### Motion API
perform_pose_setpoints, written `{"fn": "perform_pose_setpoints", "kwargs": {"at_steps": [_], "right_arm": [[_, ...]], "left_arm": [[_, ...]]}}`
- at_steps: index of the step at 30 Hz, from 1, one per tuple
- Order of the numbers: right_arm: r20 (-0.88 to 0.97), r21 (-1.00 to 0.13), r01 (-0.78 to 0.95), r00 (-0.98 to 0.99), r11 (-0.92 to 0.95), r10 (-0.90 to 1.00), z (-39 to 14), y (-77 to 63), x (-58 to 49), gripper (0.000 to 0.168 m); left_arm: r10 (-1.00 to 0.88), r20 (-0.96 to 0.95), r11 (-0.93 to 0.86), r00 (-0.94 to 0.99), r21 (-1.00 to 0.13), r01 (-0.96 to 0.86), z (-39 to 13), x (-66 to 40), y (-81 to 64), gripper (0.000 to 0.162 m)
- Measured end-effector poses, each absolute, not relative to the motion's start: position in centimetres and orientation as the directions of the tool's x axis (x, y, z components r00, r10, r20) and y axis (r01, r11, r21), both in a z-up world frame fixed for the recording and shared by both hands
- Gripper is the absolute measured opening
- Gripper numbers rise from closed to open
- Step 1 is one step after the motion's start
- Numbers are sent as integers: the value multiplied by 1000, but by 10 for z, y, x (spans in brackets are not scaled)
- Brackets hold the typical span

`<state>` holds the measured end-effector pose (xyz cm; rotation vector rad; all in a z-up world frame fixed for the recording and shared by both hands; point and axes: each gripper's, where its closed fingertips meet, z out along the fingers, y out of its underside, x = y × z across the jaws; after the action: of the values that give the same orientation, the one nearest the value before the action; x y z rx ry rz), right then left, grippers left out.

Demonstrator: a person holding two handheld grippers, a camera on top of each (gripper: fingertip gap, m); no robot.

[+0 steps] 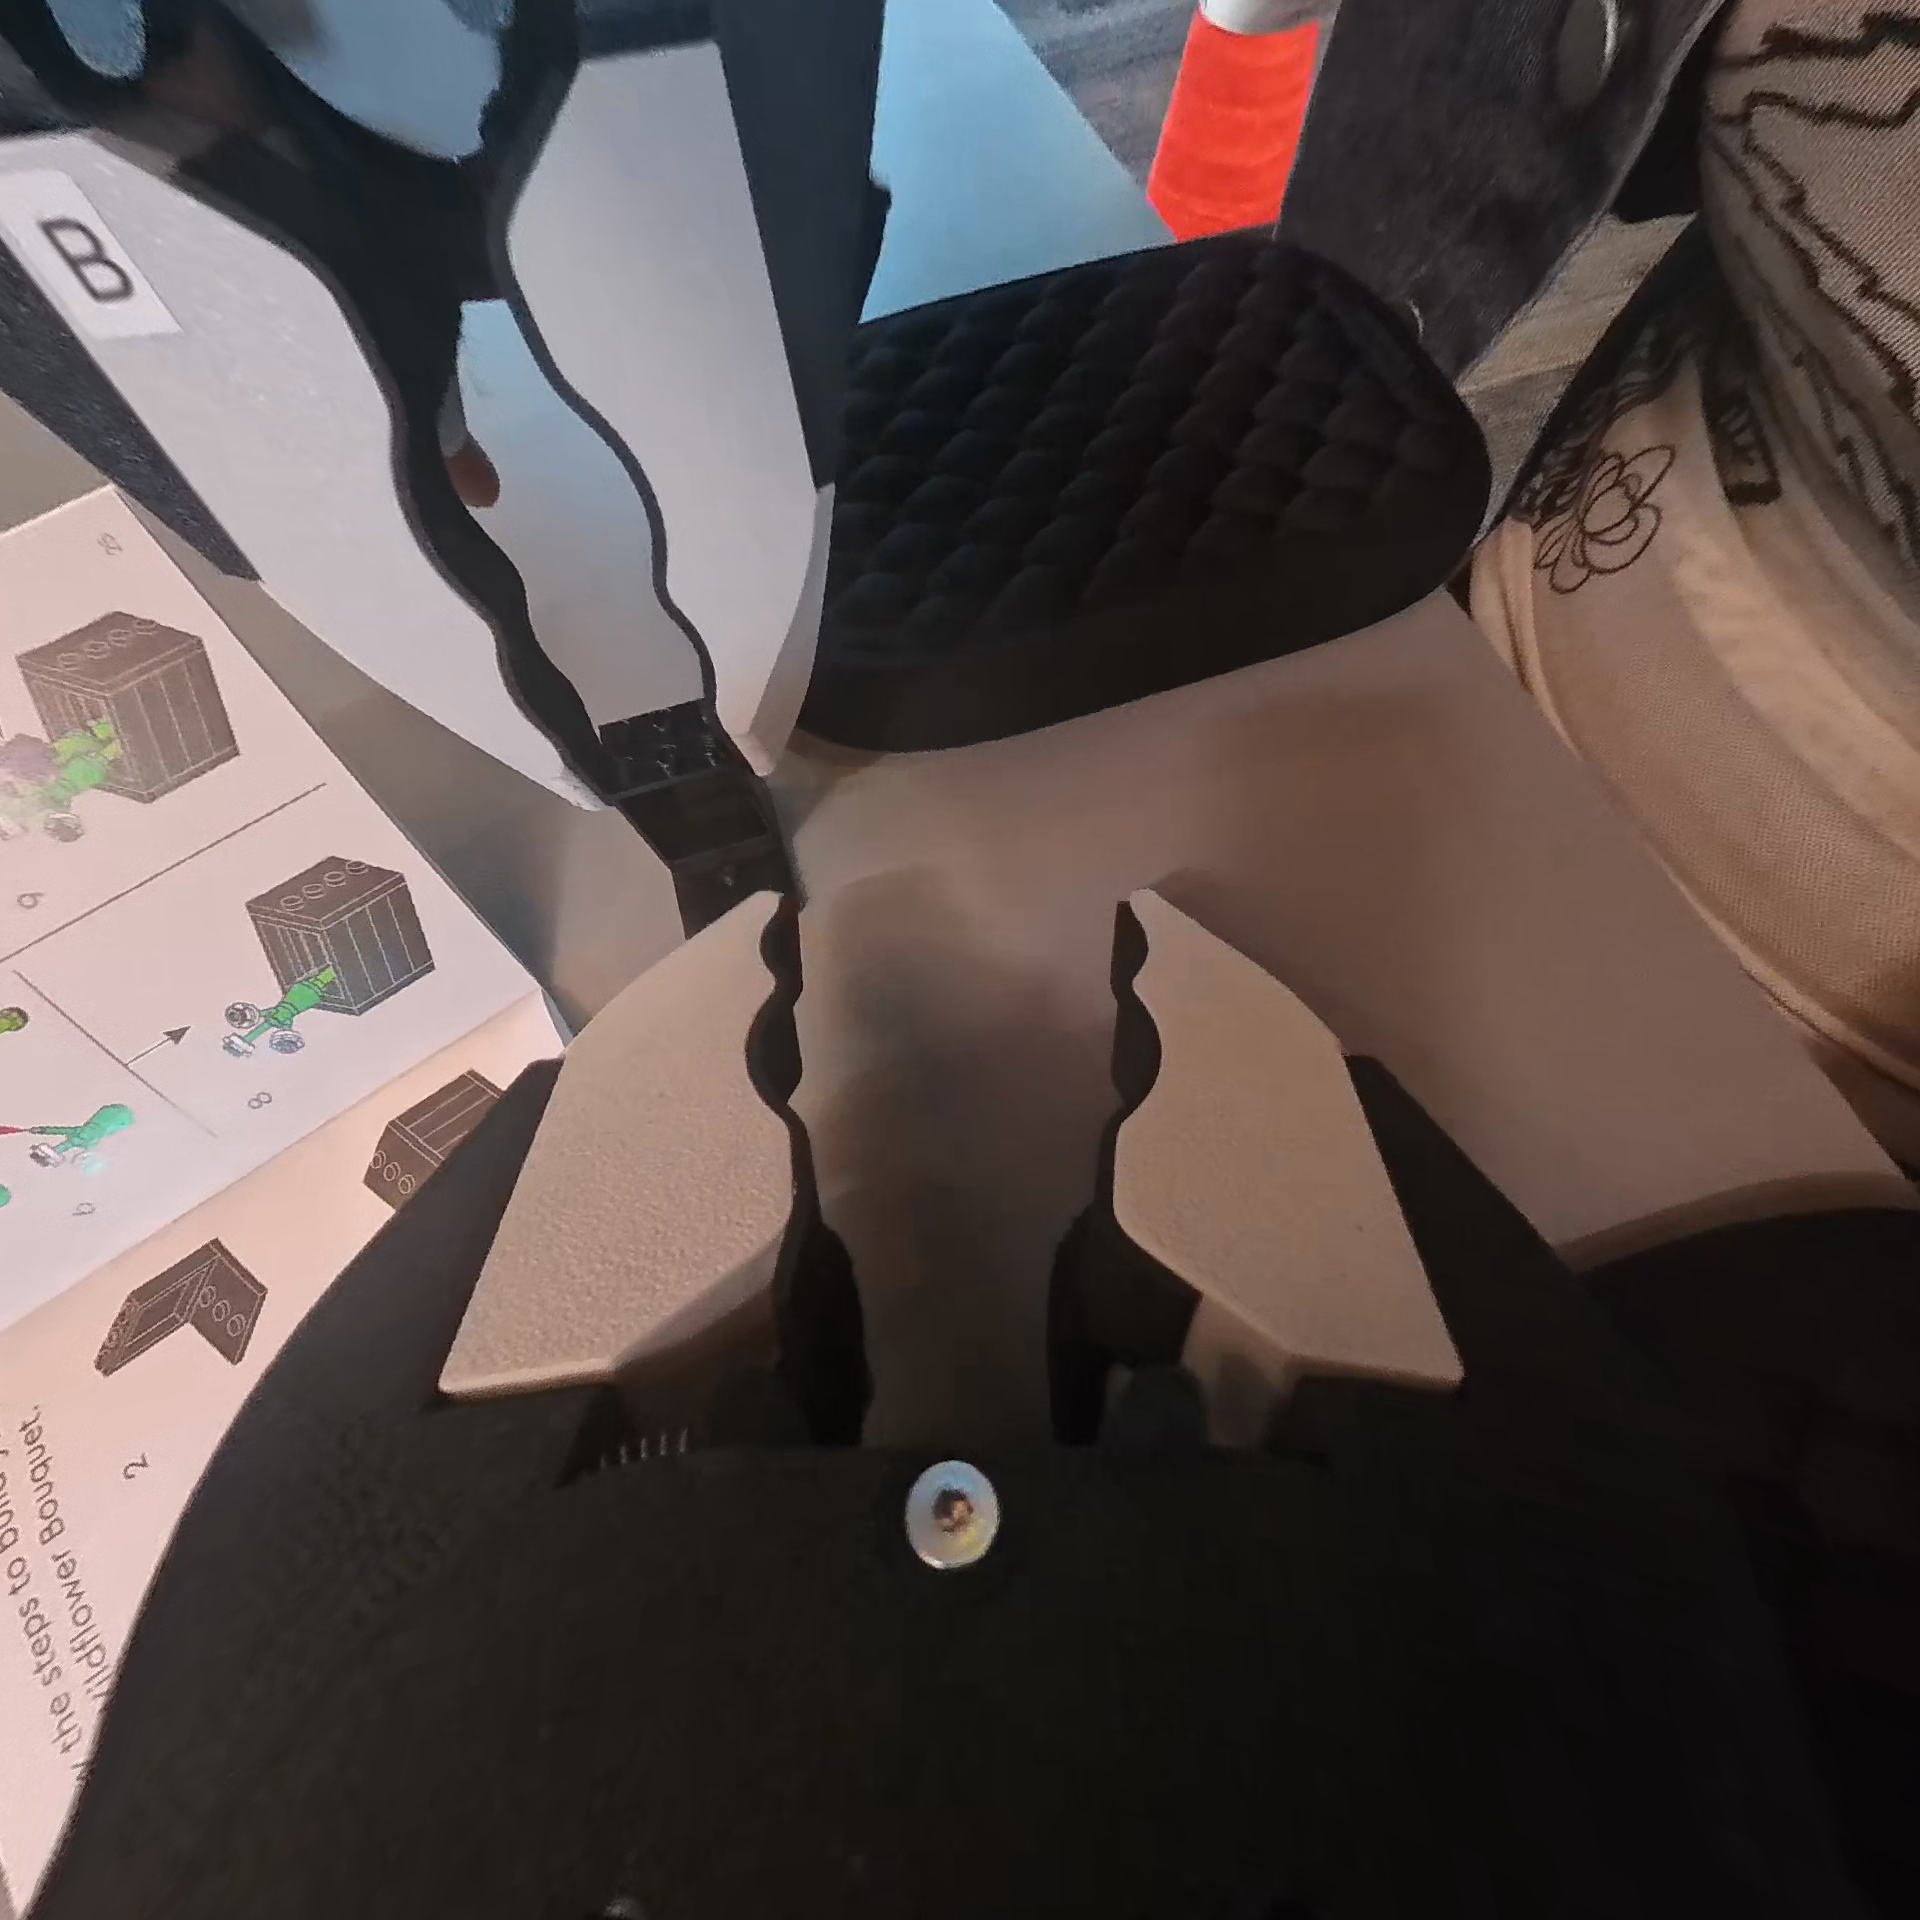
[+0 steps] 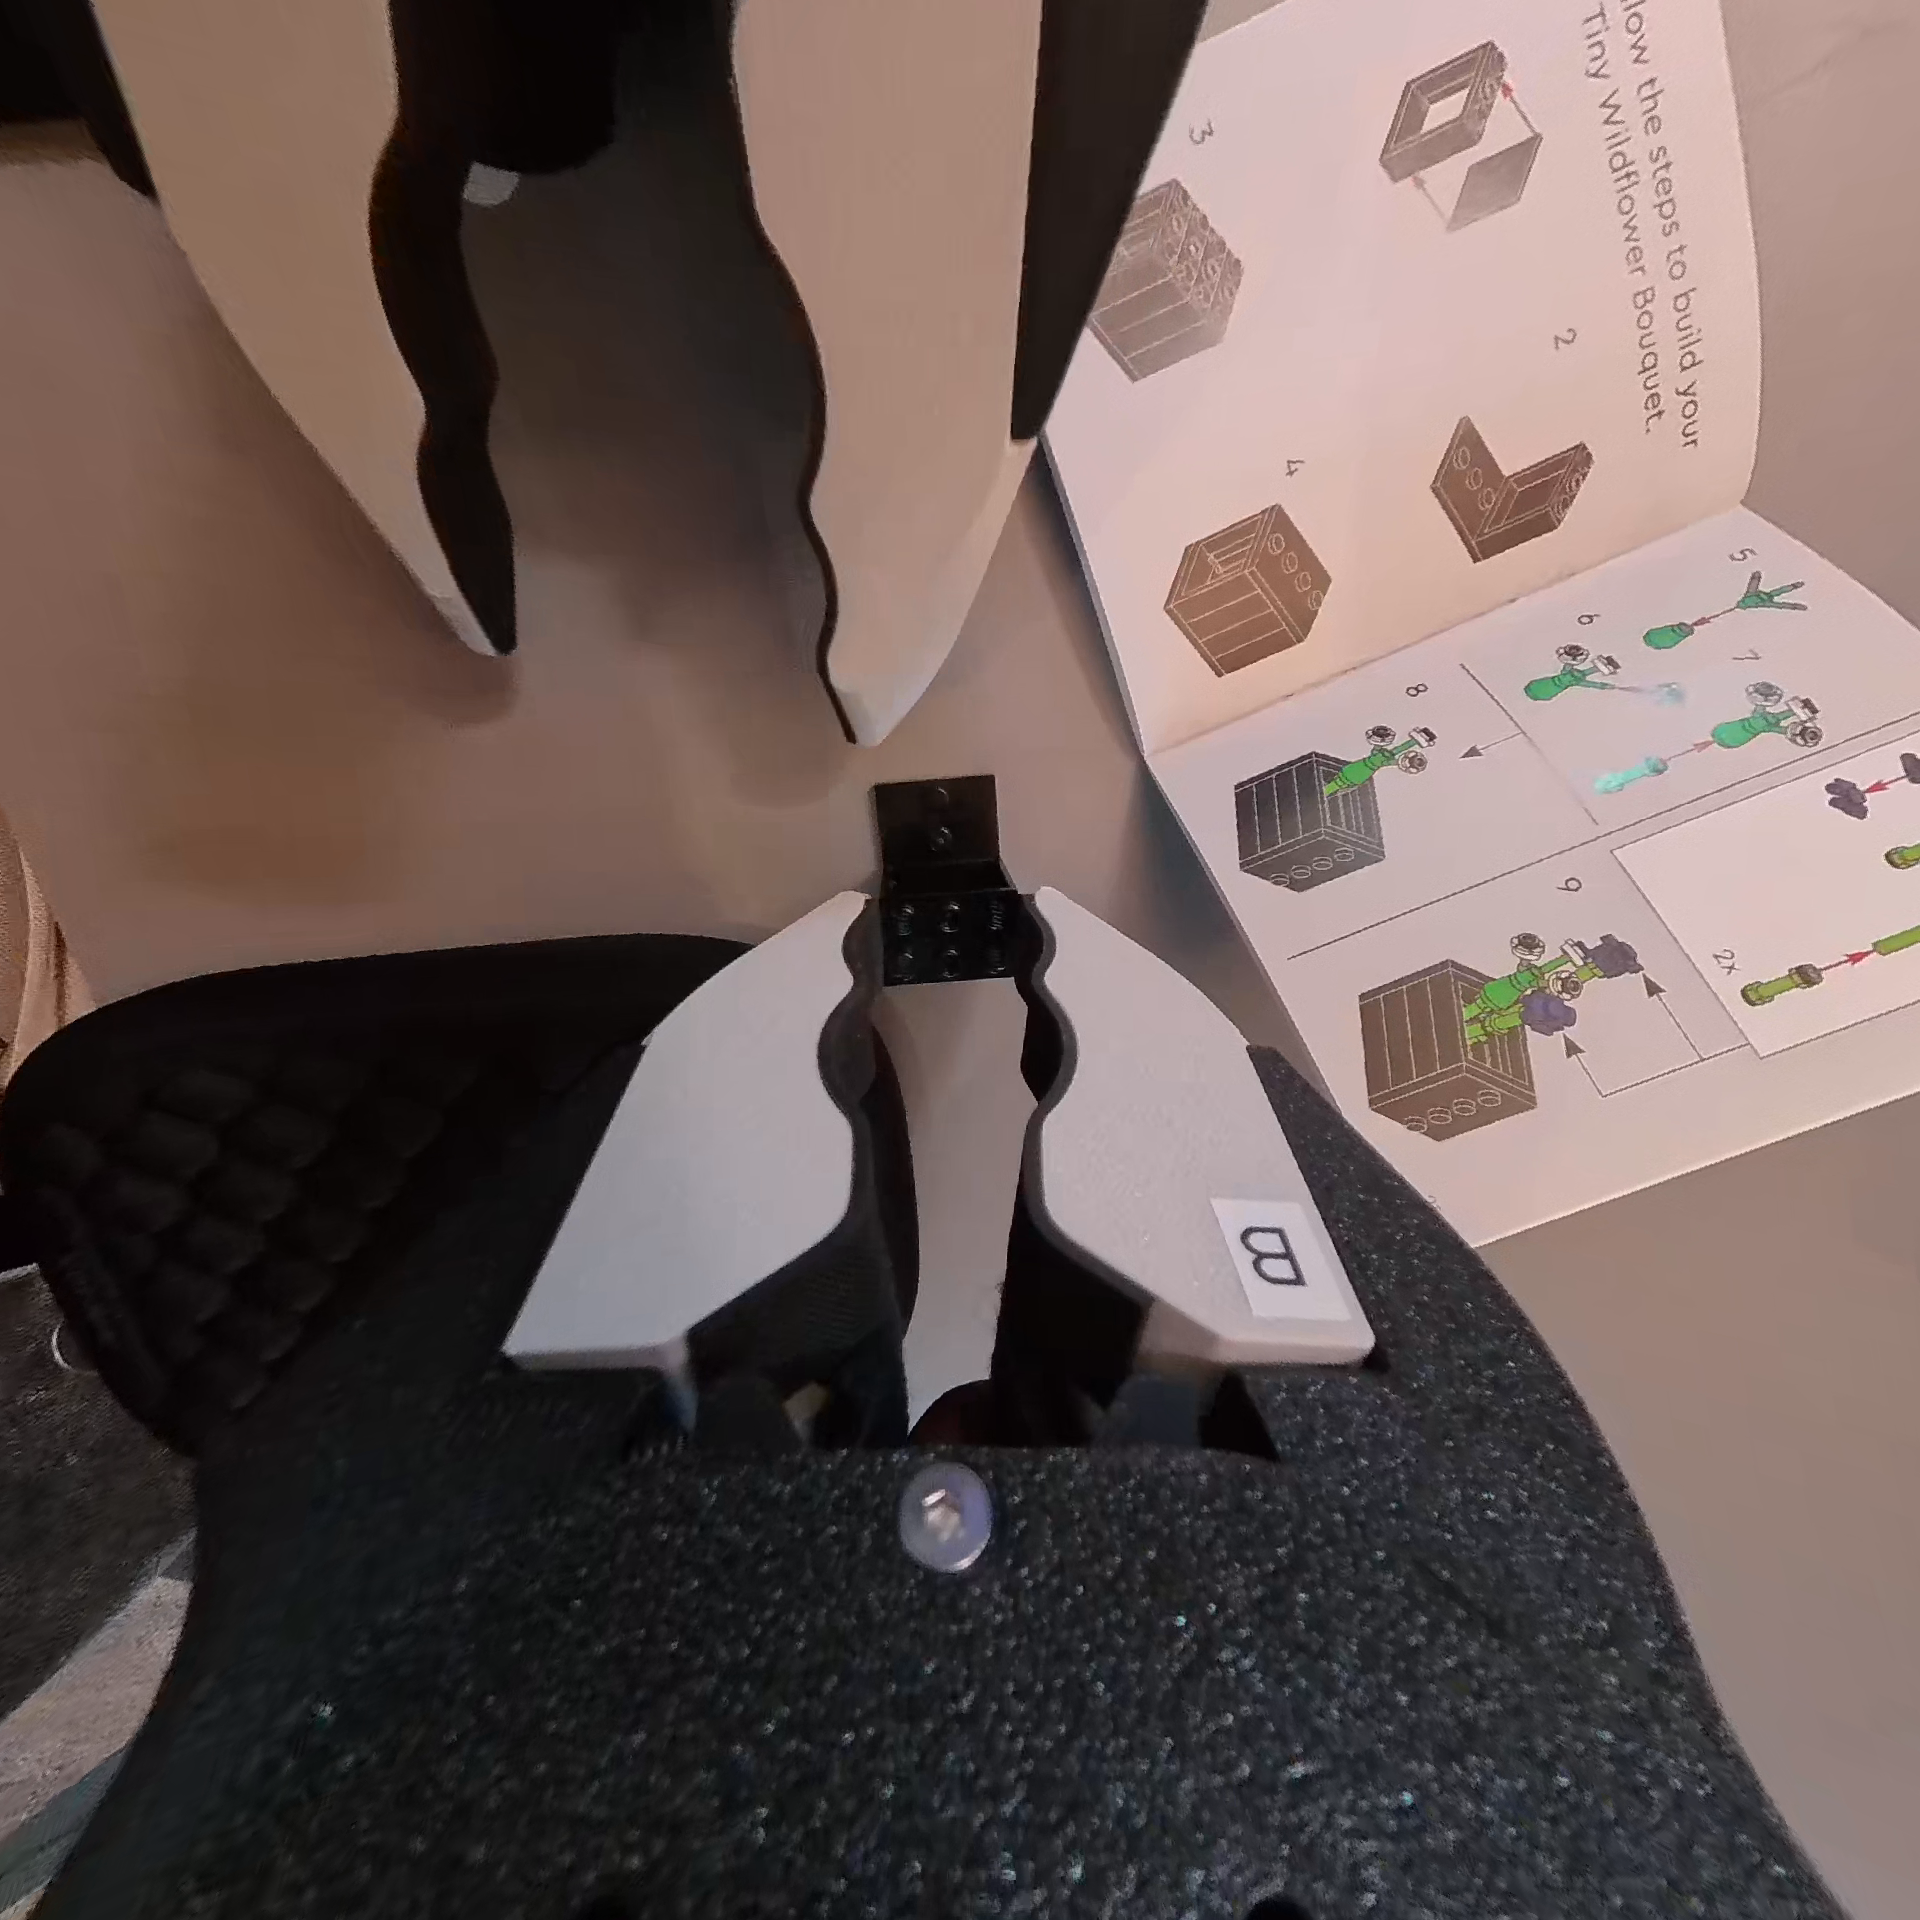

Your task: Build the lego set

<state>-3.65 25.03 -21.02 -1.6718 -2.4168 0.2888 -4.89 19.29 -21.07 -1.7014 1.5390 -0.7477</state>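
My right gripper point(image 2: 951, 906) is shut on a small black lego assembly point(image 2: 945, 940): a studded brick with a thin black plate point(image 2: 935, 821) sticking out ahead of it, held above the table. In the left wrist view the right gripper point(image 1: 675, 781) comes in from the upper left with the black assembly point(image 1: 701, 831) at its tips. My left gripper point(image 1: 956, 914) is open and empty. Its left fingertip point(image 1: 764, 920) is right at the assembly's far end; I cannot tell if it touches. The left gripper also shows open at the top of the right wrist view point(image 2: 675, 686).
An open instruction booklet point(image 2: 1455, 644) lies on the table, also at the left of the left wrist view point(image 1: 208, 935). A black bumpy pad point(image 1: 1143, 499) point(image 2: 260, 1143) lies beside the grippers. A person's patterned clothing point(image 1: 1714, 582) and an orange object point(image 1: 1236, 114) lie beyond.
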Motion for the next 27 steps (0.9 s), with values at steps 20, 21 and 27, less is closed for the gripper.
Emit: {"fn": "perform_pose_setpoints", "kwargs": {"at_steps": [20,21,27], "right_arm": [[8,-300,886,-368,353,930,-216,249,-35,41],[11,-307,887,-359,345,933,-215,251,-36,47],[-14,-402,863,-340,306,940,-207,250,-35,50]], "left_arm": [[-987,-68,-27,143,-818,-574,-211,-48,199,58],[-987,-72,-23,145,-822,-569,-210,-48,199,58],[-974,-109,-18,201,-839,-543,-196,-49,205,58]]}}
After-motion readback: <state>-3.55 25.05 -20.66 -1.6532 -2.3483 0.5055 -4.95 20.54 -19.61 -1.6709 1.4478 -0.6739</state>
